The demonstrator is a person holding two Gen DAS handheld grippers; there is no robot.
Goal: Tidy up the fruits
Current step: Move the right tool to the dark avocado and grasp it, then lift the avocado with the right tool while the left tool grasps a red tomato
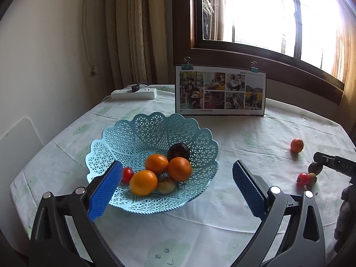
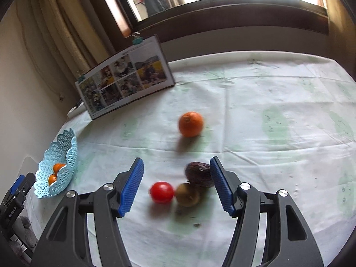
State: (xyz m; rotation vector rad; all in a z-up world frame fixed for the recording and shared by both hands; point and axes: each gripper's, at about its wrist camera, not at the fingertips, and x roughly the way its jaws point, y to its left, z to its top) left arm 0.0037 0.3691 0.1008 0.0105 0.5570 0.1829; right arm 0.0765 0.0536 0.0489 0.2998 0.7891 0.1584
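Right wrist view | right gripper wide open, holding nothing | red fruit lies between its fingers | left gripper open, empty, by basket

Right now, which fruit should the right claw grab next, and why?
Probably the dark wrinkled fruit: close the open right claw on it. It lies right beside the claw's right pad, nearer than the lone orange. The red fruit and brownish fruit crowd it, so go gently, then carry it to the blue basket.
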